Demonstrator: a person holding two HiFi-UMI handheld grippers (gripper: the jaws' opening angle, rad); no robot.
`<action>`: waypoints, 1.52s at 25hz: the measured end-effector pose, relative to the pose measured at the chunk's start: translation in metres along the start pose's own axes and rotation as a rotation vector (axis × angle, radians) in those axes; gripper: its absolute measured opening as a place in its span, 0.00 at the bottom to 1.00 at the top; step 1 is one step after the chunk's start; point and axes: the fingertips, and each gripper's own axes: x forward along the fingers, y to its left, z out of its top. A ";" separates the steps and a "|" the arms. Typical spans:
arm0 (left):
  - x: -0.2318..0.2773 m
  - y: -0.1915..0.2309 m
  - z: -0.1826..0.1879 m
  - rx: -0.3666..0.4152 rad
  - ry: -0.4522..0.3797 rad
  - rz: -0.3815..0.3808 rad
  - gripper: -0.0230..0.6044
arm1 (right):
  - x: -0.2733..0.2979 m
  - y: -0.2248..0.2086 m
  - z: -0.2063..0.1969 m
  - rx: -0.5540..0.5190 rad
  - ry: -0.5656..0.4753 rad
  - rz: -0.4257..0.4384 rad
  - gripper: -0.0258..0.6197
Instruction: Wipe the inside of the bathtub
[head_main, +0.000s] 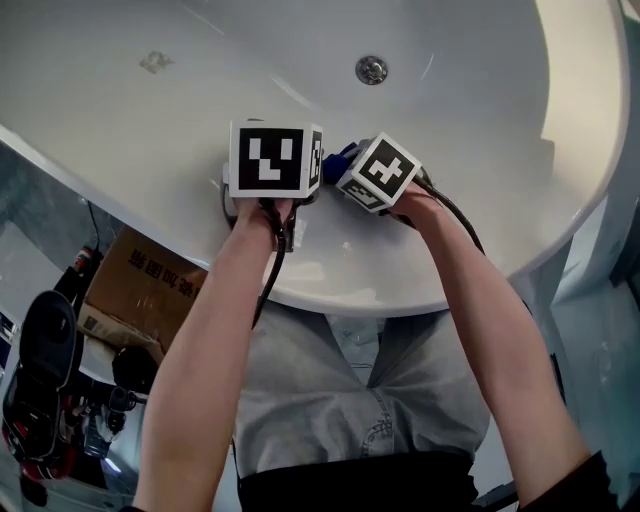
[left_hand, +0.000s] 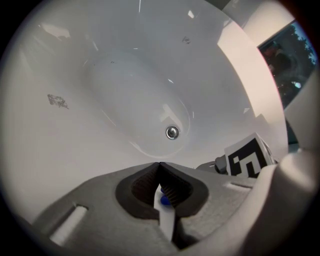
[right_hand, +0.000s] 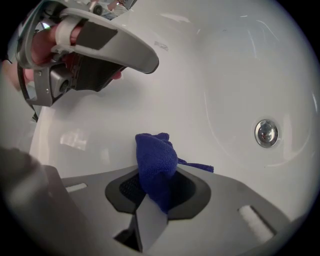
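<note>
Clamping a dark blue terry cloth (right_hand: 154, 152) in the right gripper (right_hand: 156, 172) over the inner wall of the glossy white bathtub (right_hand: 200, 75). Pressing together the jaws of the left gripper (left_hand: 159, 167), empty. Failing to read the dark Chinese print on the brown cardboard box (head_main: 140, 285).

The left gripper (left_hand: 159, 166), jaws pressed together at the tips, faces the white bathtub (left_hand: 100, 130) and its drain (left_hand: 172, 132).
</note>
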 end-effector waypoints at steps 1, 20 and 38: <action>-0.003 0.001 0.000 0.001 -0.002 0.003 0.04 | -0.002 0.004 0.000 0.004 -0.004 0.004 0.18; -0.062 0.021 0.009 0.047 -0.032 0.074 0.04 | -0.035 0.079 -0.007 0.056 -0.032 0.037 0.18; -0.129 -0.006 0.001 0.124 -0.078 0.043 0.04 | -0.083 0.168 -0.004 0.091 -0.053 0.065 0.18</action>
